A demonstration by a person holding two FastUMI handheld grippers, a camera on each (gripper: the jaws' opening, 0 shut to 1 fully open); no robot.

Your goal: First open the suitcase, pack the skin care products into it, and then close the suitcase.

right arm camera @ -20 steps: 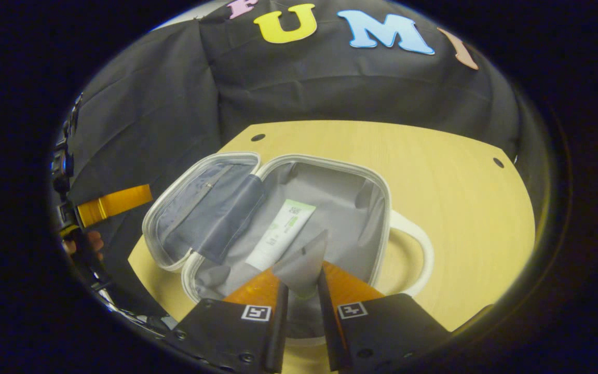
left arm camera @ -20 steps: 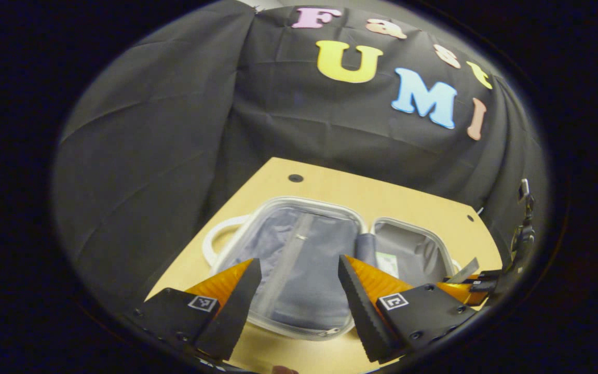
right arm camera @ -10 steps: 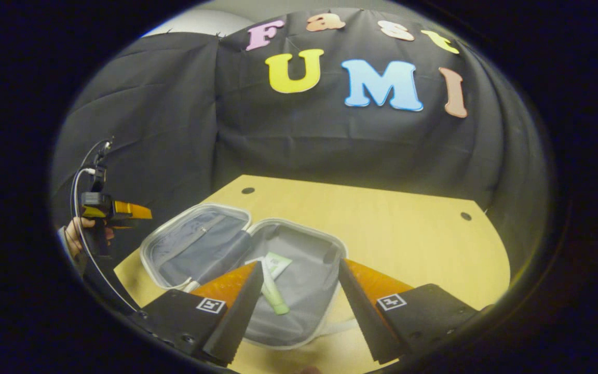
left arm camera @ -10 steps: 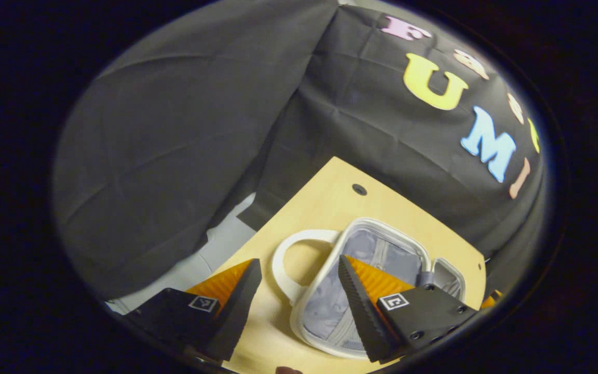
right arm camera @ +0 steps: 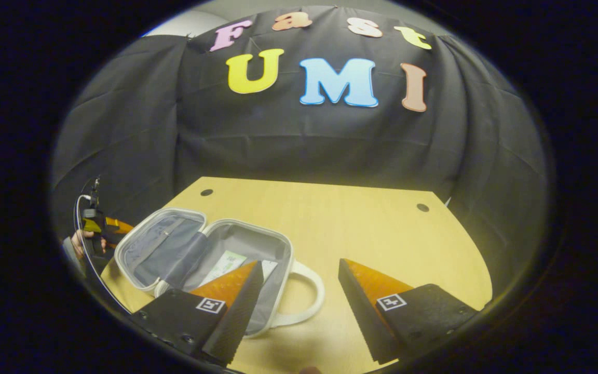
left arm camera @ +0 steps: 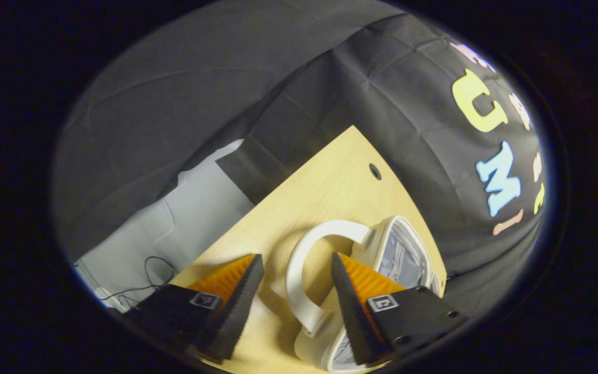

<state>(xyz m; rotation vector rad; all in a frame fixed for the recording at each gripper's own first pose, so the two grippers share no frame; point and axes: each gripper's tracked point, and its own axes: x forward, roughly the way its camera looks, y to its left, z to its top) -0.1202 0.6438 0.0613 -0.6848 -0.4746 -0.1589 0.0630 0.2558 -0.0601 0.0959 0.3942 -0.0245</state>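
A small white-rimmed suitcase [right arm camera: 174, 244] lies open flat on the wooden table [right arm camera: 361, 234], showing its grey lining. A white and green skin care tube [right arm camera: 226, 262] rests in its right half, partly hidden behind my right finger. My right gripper [right arm camera: 300, 263] hangs open above the table, just right of the case, near that half's white handle [right arm camera: 307, 296]. My left gripper [left arm camera: 295, 257] is open, and the left half's white handle [left arm camera: 299, 280] lies between its fingers. That half's rim [left arm camera: 382, 241] is behind the right finger. The left gripper [right arm camera: 96, 223] also appears beyond the case.
A hand [right arm camera: 75, 241] holds the left gripper at the table's left edge. Beyond that edge lies grey floor [left arm camera: 185, 218] with thin cables [left arm camera: 143, 283]. Black cloth walls close in the table's back and sides. Bare wood stretches right of the case.
My right gripper opened, let go of the grey thing it held over the case, and drew back to the right. My left gripper swung left from the lining to the handle.
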